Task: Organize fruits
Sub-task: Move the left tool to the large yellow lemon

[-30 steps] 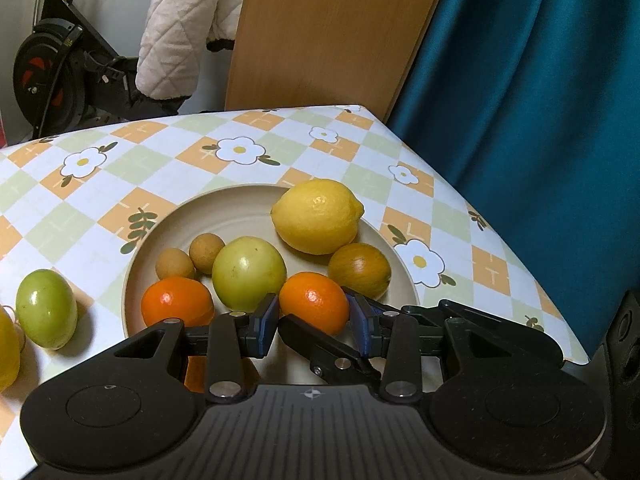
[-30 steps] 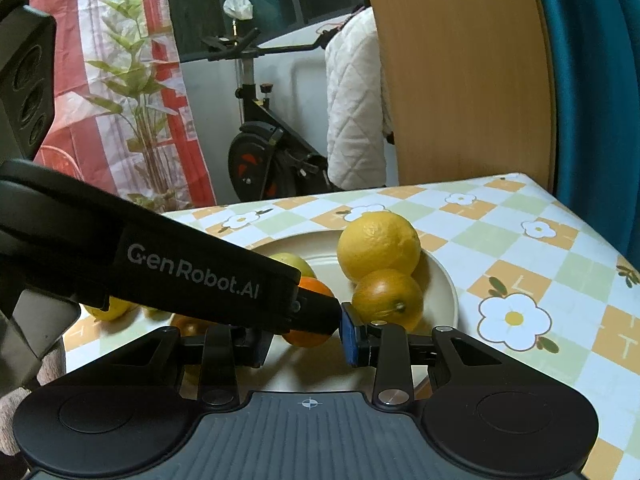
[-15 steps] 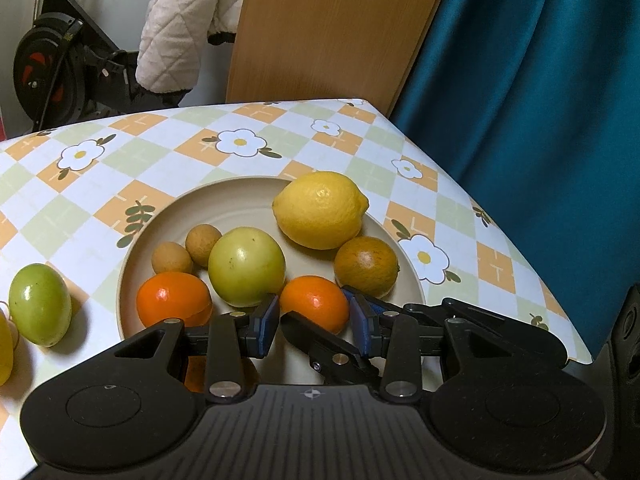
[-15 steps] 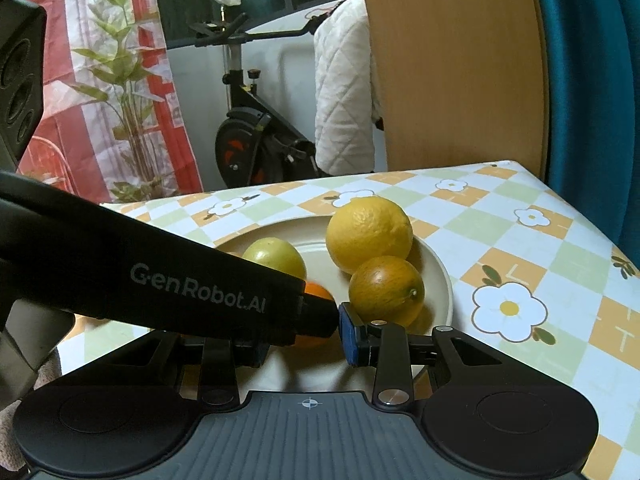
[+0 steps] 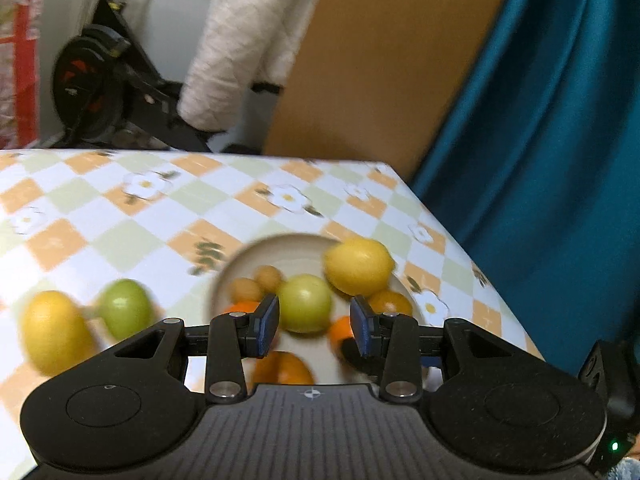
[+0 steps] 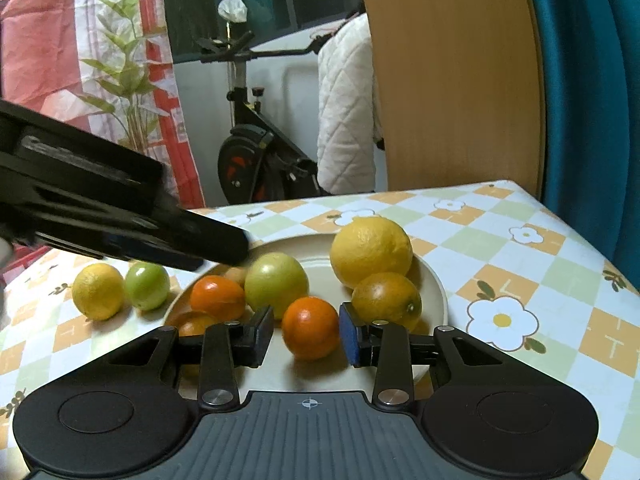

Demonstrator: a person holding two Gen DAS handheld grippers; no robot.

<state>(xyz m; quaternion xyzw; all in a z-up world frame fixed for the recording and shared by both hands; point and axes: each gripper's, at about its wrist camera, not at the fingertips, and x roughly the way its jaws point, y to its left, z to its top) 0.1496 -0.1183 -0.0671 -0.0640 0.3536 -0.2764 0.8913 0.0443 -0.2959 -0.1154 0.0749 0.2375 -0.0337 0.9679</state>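
A beige plate (image 6: 434, 286) holds a big lemon (image 6: 371, 246), a green fruit (image 6: 277, 284), several oranges and small brown fruits. An orange (image 6: 311, 328) lies between the open fingers of my right gripper (image 6: 306, 336), untouched. My left gripper (image 5: 313, 330) is open and empty, raised above the plate's near side (image 5: 288, 246); it also shows in the right wrist view (image 6: 120, 220). A yellow lemon (image 6: 98, 291) and a green fruit (image 6: 147, 286) lie on the table left of the plate, and also show in the left wrist view (image 5: 54, 332) (image 5: 124, 308).
The checked tablecloth (image 6: 520, 264) ends at an edge on the right by a teal curtain (image 6: 592, 100). A wooden board (image 6: 452, 76), a white quilted jacket (image 6: 346, 120) and an exercise bike (image 6: 248, 152) stand behind the table.
My left gripper has pulled back up and to the left, away from the orange, and its view is blurred. The right gripper now frames that orange with its fingers open.
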